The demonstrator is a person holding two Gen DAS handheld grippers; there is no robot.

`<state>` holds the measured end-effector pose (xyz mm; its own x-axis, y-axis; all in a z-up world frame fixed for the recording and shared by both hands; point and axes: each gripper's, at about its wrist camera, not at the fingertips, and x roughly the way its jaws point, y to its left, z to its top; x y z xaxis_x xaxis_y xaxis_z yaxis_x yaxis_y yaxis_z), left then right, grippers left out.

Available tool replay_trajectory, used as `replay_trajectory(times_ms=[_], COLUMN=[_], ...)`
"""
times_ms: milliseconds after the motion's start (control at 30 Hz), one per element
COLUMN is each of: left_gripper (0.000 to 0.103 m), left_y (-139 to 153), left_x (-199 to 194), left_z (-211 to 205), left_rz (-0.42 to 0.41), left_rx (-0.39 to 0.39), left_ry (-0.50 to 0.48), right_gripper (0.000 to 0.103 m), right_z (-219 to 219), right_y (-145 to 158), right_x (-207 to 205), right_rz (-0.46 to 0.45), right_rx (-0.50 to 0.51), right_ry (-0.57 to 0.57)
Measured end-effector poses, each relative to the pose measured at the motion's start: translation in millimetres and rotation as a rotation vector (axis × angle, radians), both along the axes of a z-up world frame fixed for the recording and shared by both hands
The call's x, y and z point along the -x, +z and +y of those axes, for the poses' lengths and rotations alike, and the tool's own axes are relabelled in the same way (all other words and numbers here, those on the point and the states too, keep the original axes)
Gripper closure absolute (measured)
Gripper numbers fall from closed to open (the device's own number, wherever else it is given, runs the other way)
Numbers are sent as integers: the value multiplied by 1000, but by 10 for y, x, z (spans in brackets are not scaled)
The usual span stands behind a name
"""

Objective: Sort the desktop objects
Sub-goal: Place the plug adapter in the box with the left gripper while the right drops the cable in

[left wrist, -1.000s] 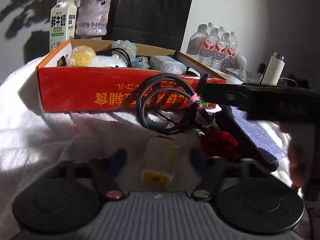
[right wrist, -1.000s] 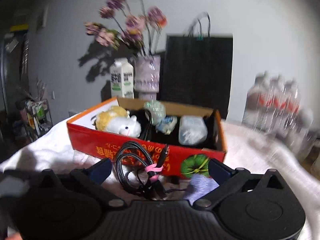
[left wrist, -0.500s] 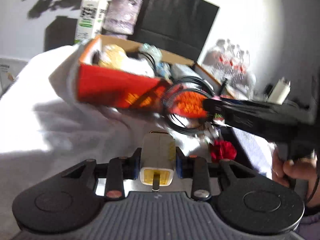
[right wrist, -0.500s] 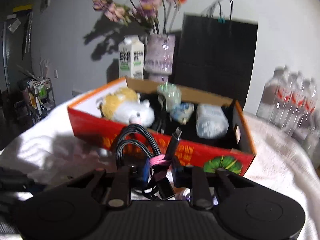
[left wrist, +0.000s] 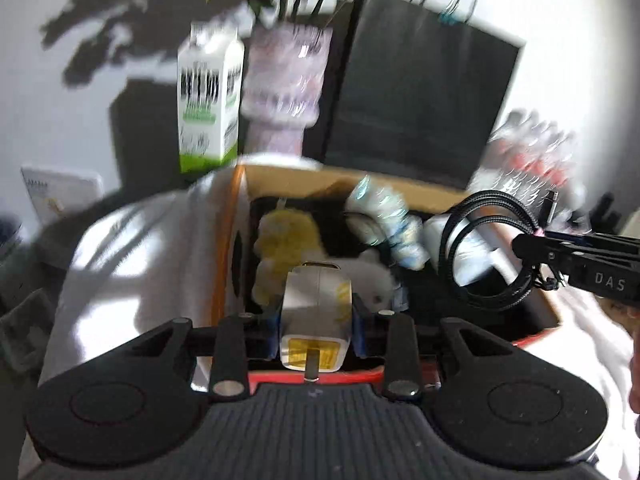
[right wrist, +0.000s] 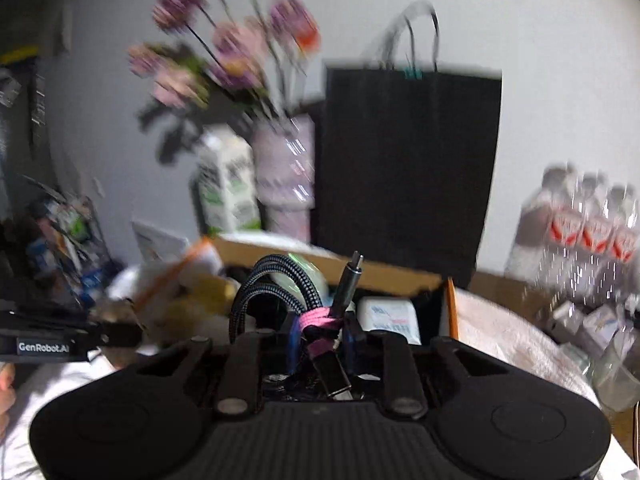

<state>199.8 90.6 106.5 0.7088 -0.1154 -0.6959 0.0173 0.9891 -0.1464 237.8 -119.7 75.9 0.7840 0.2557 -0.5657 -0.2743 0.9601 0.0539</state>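
Holding a white charger [left wrist: 316,308] clenched over the cardboard box [left wrist: 240,240], the left tool [left wrist: 316,320] should lower before releasing; the right tool [right wrist: 320,344], clamped on the coiled cable [right wrist: 280,284], hangs above the box's right side.

Looks like someone's home, living room maybe: a vase of flowers [right wrist: 284,168], a milk carton [left wrist: 210,100] and a black gift bag [right wrist: 408,168] straight ahead of the grippers, bottled water [right wrist: 588,220] off right, white blanket [left wrist: 132,248] underneath.
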Motion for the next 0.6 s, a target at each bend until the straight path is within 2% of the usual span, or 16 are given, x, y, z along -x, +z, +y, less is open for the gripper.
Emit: replay_trajectory(times_ms=[67,233,400,467,500,600], left_gripper=[70,71,70,67,55,29], left_y=[-124,-324,-483,-514,-504,-406], left_x=[-116,-174,-288,-315,-302,-208], left_z=[10,-54,-183,-220,-223,-218], left_rz=[49,46,92,89,79,23], left_rx=[-5,-82,-106,-111,-108,-77], left_ry=[8,-1,-40,-30,-20,-17], right_gripper=[82,82,83,81,79,60], right_z=[-8,6,59,79,89,78], right_y=[-145,-554,-720,-757,-765,-731], right_x=[-224,-517,-621,-654,-665,-644], right_rz=[89,266,301,315,327,331], right_rx=[-8,-48,-33,-14,-7,15], right_ry=[-15,-32,-68,-75,-79,-97])
